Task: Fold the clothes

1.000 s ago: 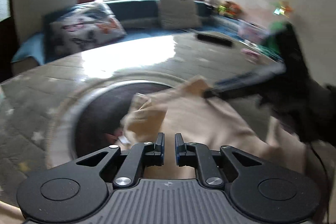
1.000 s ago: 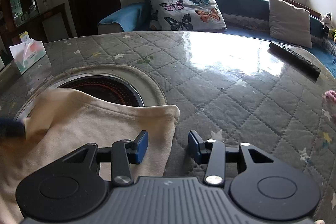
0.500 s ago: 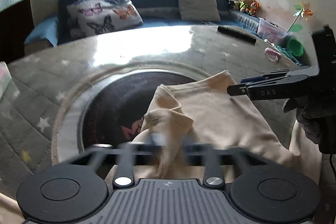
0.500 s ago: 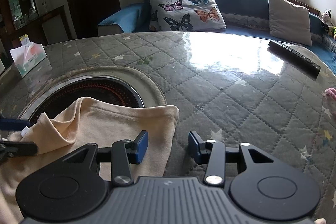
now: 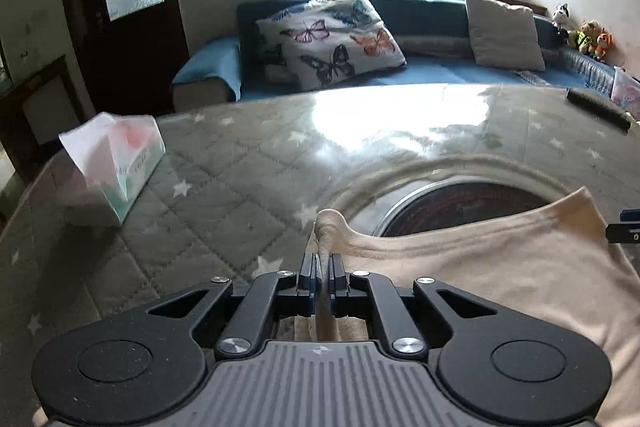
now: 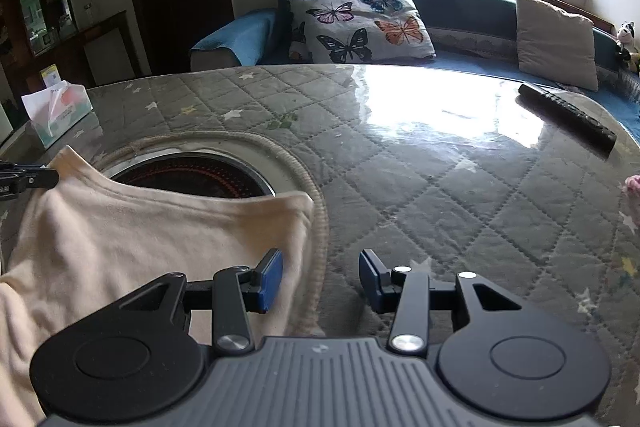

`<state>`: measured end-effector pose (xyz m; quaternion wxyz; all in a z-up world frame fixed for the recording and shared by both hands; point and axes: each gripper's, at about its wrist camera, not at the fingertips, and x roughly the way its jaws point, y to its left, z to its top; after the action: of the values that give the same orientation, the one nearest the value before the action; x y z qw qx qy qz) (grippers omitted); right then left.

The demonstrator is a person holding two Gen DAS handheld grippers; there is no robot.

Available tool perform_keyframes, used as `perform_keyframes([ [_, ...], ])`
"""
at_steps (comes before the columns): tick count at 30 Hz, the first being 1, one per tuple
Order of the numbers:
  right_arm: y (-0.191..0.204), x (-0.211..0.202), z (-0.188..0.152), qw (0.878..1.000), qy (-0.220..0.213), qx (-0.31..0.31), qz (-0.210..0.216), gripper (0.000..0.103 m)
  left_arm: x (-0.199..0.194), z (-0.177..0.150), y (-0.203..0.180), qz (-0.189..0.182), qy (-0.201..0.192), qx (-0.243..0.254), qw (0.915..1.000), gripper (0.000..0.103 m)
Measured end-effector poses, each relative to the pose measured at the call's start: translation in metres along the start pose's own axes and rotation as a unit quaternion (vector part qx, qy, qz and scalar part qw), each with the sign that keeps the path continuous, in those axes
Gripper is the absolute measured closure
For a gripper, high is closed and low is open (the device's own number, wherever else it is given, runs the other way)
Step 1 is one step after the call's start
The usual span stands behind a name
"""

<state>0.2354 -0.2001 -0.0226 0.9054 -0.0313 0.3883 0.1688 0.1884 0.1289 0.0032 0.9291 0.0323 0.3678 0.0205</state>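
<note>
Cloth is what counts here: the cream garment point(image 6: 152, 239) lies spread on the tabletop point(image 6: 440, 187), its far hem draped over the near edge of the round burner ring point(image 6: 192, 171), and its long axis runs side to side between your two tools. Your left gripper point(image 5: 322, 267) has its fingers pressed together on a bunched corner of that hem, just on the near left of the ring, with the fabric standing up in a little fold between the pads. Your right gripper point(image 6: 320, 277) hangs with fingers spread and nothing clamped; the garment's other corner sits near the ring's right side, just ahead of them, and the side edge runs back under the left finger point(image 6: 270, 277). So the free corner lies forward and slightly left of your right fingers, and that hand is plainly the nearer one. I'd judge a short reach forward there comes next, pinching to match the left before lifting the hem.
</note>
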Motion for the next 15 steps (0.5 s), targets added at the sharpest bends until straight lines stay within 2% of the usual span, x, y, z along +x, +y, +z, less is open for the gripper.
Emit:
perform_keyframes([
  [9, 0.009, 0.011, 0.010, 1.000, 0.001, 0.001, 0.021, 0.062, 0.012, -0.004, 0.003, 0.003, 0.015, -0.006, 0.9999, 0.092],
  [15, 0.019, 0.022, 0.013, 1.000, 0.006, -0.019, 0.020, 0.074, 0.016, -0.005, 0.003, 0.000, 0.018, -0.002, 0.9998, 0.091],
])
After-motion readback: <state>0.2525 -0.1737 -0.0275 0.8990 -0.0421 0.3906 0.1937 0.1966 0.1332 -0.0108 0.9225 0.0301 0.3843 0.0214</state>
